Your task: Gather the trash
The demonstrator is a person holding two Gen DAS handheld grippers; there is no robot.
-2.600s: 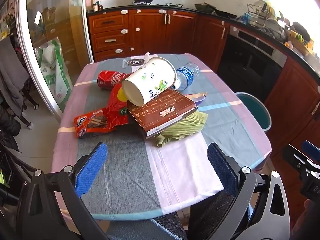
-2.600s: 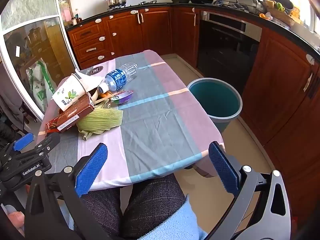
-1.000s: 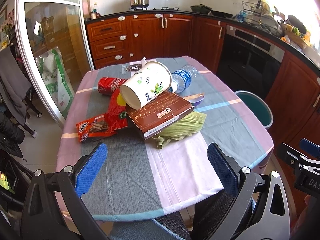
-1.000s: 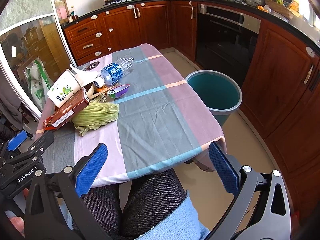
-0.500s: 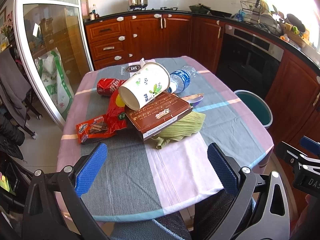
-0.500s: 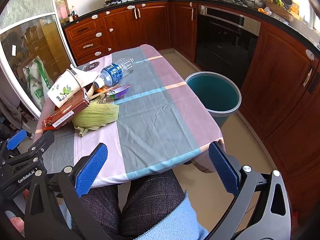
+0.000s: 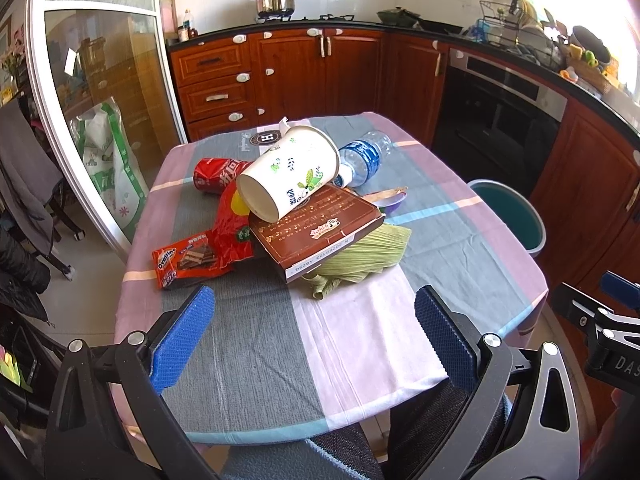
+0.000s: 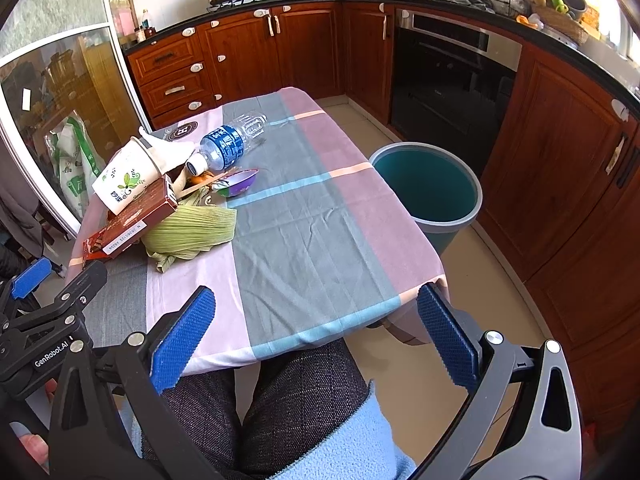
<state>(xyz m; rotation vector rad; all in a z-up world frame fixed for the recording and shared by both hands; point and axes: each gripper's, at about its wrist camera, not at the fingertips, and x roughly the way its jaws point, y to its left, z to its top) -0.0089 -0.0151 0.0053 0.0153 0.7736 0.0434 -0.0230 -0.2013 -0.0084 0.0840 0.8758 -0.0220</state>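
A pile of trash lies on the table (image 7: pixel 360 332): a white paper cup (image 7: pixel 288 172) on its side atop a brown box (image 7: pixel 316 232), green corn husks (image 7: pixel 360 256), a red snack bag (image 7: pixel 230 228), an Ovaltine wrapper (image 7: pixel 186 262), a red can (image 7: pixel 216 174) and a plastic bottle (image 7: pixel 362 156). The teal bin (image 8: pixel 428 188) stands on the floor right of the table. My left gripper (image 7: pixel 314 328) is open and empty over the near table edge. My right gripper (image 8: pixel 316 328) is open and empty, near the table's front right corner.
A purple wrapper (image 8: pixel 238 182) lies beside the bottle (image 8: pixel 228 142). Wooden cabinets (image 8: pixel 304 48) and an oven (image 8: pixel 448 76) line the back and right. A glass door (image 7: pixel 100 120) is at the left. The person's legs (image 8: pixel 288 400) are below the table edge.
Both grippers have shifted only slightly; the views are nearly the same. The trash has not moved.
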